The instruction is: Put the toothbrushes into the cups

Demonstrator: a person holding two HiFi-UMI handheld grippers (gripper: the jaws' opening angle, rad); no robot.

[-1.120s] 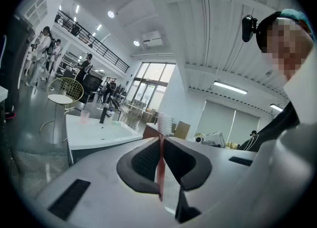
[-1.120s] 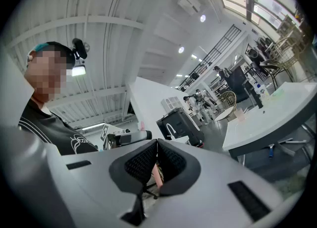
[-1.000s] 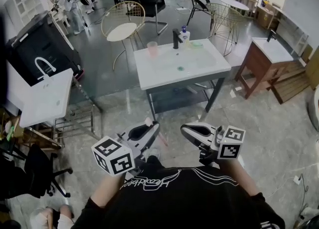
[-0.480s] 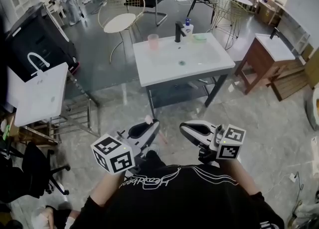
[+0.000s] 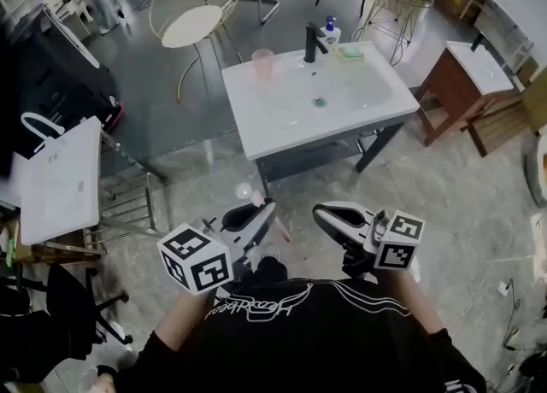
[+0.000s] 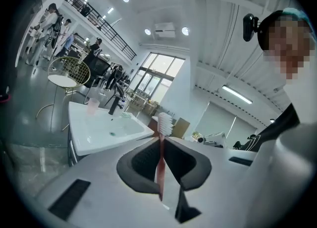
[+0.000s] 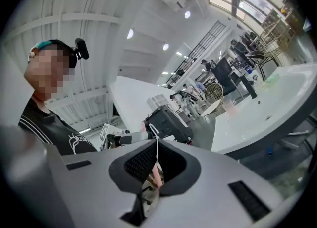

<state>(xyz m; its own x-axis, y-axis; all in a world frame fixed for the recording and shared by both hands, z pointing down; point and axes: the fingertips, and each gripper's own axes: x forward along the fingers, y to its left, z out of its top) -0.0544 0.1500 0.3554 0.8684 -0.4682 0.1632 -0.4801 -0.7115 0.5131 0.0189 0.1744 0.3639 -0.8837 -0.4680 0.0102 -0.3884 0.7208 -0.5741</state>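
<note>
We list: left tool (image 6: 161, 142) clenched on red-handled toothbrush (image 6: 161, 161), bristles uppermost, lower centre of head view, right tool (image 7: 157, 146) beside it, clenched, jaws together, pink cup (image 5: 263, 63) on white basin worktop (image 5: 363, 116), upper centre, well apart from both tools.

A black T-shirt (image 5: 308, 344) with a white line-drawn print and script lettering across the front. On the head sits teal headgear (image 7: 43, 43) and a small black camera (image 6: 249, 26) on a short mount. The left gripper (image 5: 267, 207) and right gripper (image 5: 320, 213) are pale grey moulded shells, their jaws lined in ribbed black. Each bears a white cube with black square markers: left cube (image 5: 196, 268), right cube (image 5: 397, 241).
</note>
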